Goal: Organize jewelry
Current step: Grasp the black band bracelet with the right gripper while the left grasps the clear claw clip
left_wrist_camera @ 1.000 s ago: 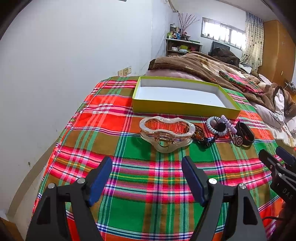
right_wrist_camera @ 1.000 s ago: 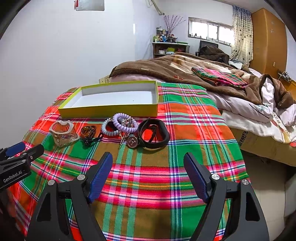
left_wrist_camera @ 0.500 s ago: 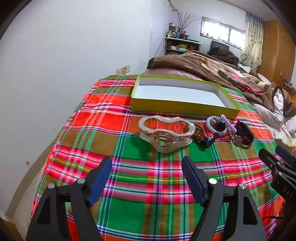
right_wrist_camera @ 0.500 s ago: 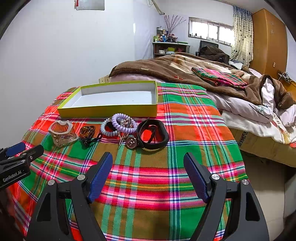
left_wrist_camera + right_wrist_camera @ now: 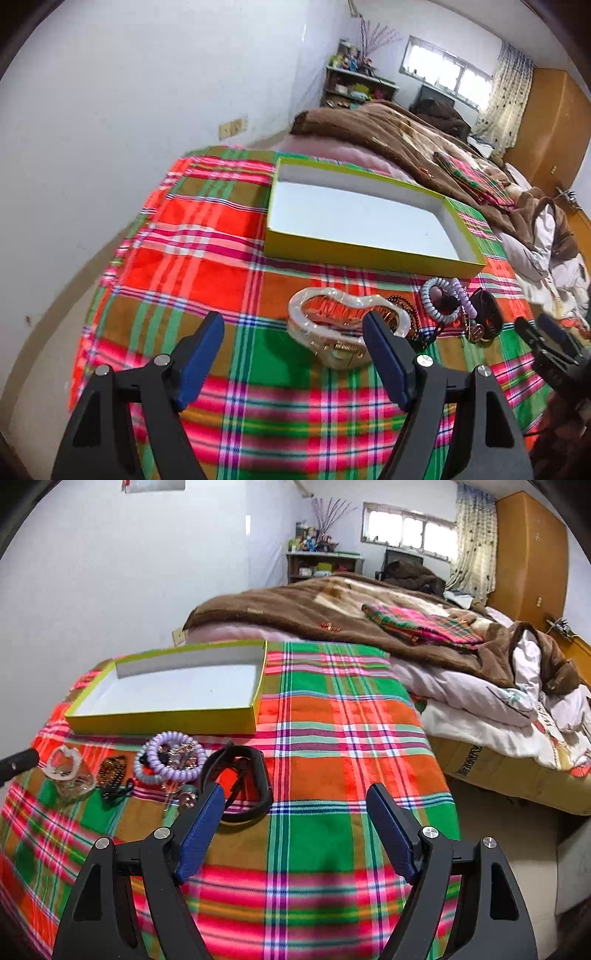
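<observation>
On the plaid cloth (image 5: 207, 258) lies a pearly hair claw (image 5: 341, 328), its right end just behind the right finger of my open left gripper (image 5: 293, 354). Right of it sit a brown beaded bracelet (image 5: 404, 306), lilac spiral hair ties (image 5: 443, 295) and a black band (image 5: 487, 317). Behind them stands an empty yellow-green box (image 5: 369, 254). In the right wrist view the same row shows: claw (image 5: 68, 771), beads (image 5: 112, 771), spiral ties (image 5: 166, 757), black band (image 5: 243, 775), box (image 5: 162, 722). My right gripper (image 5: 295, 827) is open, its left finger close to the band.
A white wall (image 5: 110, 129) runs along the cloth's left edge. A brown blanket (image 5: 332, 605) and heaped white bedding (image 5: 517, 709) lie behind and to the right. The floor (image 5: 506, 834) drops off at the right. A wooden wardrobe (image 5: 528, 554) stands at the back.
Both grippers have moved forward toward the jewelry. The hair claw now lies at my left gripper's right finger, and the black band near my right gripper's left finger. Both stay open.
</observation>
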`<action>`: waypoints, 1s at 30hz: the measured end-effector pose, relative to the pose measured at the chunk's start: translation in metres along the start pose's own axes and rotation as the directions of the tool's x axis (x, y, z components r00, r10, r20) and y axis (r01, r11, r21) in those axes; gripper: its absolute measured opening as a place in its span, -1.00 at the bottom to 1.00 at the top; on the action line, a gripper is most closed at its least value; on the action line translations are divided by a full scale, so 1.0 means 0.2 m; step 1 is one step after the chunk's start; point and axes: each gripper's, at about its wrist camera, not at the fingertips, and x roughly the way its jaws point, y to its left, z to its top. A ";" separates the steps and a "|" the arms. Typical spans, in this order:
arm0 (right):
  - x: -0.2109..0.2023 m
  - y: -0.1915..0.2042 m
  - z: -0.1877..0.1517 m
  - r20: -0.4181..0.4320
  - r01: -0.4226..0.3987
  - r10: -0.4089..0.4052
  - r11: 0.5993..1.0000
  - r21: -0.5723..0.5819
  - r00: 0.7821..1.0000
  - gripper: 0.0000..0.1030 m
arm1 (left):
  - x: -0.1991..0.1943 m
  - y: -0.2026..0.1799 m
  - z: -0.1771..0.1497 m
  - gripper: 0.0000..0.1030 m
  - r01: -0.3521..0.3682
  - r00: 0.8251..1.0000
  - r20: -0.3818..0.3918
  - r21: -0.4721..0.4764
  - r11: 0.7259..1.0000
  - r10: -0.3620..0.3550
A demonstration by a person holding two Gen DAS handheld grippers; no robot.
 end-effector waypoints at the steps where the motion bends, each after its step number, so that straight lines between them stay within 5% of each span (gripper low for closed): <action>1: 0.02 0.00 0.00 -0.008 -0.002 0.002 1.000 -0.003 1.000 0.53 | 0.01 0.00 0.01 0.53 -0.010 1.000 -0.007 -0.002 1.000 0.010; 9: 0.12 0.02 0.04 -0.047 -0.042 0.040 0.998 -0.038 0.998 0.45 | 0.13 0.01 0.04 0.53 0.001 0.997 -0.074 0.041 0.999 0.002; 14: 0.18 0.02 0.05 -0.082 -0.058 0.054 0.997 -0.042 0.995 0.12 | 0.17 -0.03 0.05 0.53 0.034 0.994 -0.102 0.081 0.996 -0.025; 26: 0.21 0.03 0.04 -0.108 -0.080 0.074 0.995 -0.057 0.991 -0.30 | 0.21 -0.10 0.05 0.42 0.077 0.988 -0.147 0.151 0.985 -0.055; 30: 0.20 0.05 0.05 -0.104 -0.084 0.078 0.995 -0.062 0.992 -0.54 | 0.20 -0.11 0.05 0.22 0.091 0.987 -0.147 0.152 0.984 -0.068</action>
